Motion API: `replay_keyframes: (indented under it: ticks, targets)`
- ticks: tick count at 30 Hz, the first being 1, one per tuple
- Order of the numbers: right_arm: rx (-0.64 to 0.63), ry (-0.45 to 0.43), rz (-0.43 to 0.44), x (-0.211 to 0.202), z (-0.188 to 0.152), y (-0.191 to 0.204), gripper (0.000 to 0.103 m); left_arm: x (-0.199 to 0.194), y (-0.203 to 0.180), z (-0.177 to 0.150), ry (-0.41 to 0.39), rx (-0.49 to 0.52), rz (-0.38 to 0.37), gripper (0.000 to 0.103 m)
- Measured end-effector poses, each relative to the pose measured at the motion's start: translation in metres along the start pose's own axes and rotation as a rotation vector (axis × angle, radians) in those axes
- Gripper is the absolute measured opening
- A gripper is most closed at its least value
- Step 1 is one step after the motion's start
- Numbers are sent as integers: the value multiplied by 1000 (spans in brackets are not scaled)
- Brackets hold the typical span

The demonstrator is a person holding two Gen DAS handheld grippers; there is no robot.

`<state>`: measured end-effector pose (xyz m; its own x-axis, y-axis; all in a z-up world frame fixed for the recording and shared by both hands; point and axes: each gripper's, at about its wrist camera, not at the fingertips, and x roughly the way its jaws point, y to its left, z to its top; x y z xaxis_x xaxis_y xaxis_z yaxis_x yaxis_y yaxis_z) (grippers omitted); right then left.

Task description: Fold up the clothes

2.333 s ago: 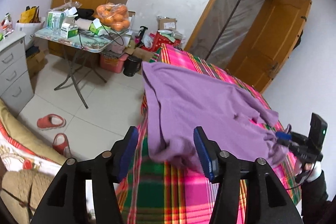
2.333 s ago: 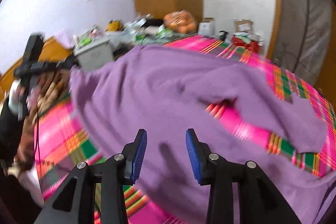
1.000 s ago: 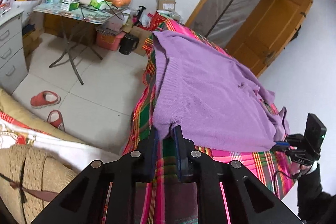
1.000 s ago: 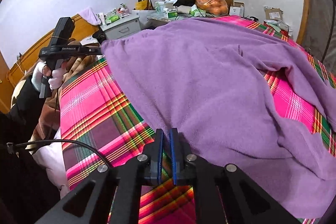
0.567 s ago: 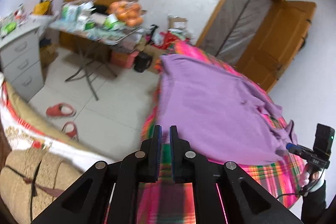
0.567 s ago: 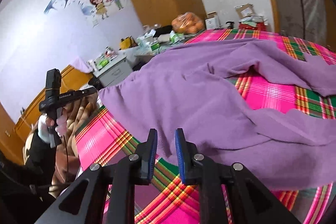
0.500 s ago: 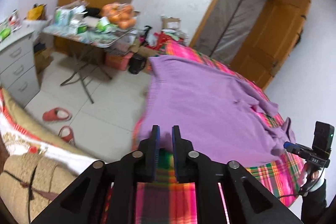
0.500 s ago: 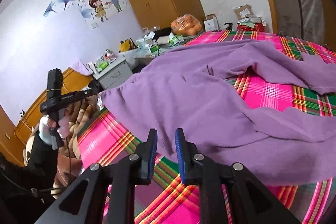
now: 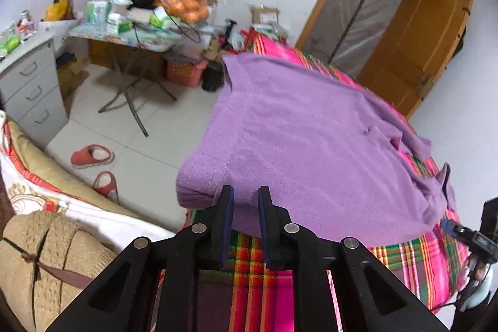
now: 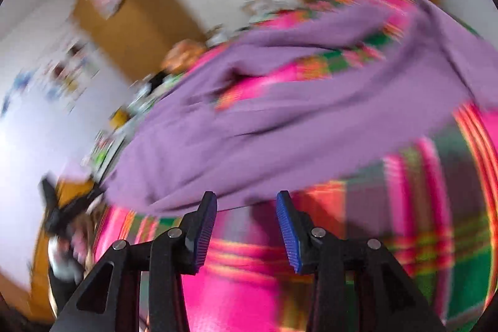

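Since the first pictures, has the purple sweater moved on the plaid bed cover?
Yes. The purple sweater has dropped from mid-air to lie flat on the plaid bed cover.

A sweater [image 9: 311, 139] lies spread on the bed [image 9: 435, 263], a folding table [image 9: 124, 36] beyond its far-left corner.

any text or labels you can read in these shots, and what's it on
None can be read.
Boxes and packets on the folding table: print too small.
Cardboard box by the wall: label too small.
Red bin under the table: lettering blurred.
Wall stickers in the right wrist view: motion-blurred, no words visible.
Purple garment and plaid bedspread: no print.
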<state>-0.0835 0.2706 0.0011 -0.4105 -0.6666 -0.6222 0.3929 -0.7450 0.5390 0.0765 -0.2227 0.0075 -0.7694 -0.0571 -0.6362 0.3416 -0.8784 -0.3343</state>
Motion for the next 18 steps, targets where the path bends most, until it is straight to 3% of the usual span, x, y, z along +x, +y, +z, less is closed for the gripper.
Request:
replay_keyframes:
  ticks: [4,7,11,18]
  targets:
    - [191,-87,-32,-15,4,-38,41,-6,0,5,-64,-21,14,16]
    - [283,-146,-73,-29,6,-60,41,1,-1,3,-59,-43,-1,16]
    - [332,-194,-150,-38,17,-79,41,13,-4,0,-46,-36,2,16]
    - [353,-219,-200,-24,38,-83,42,19,-10,-1,-41,3,32,20]
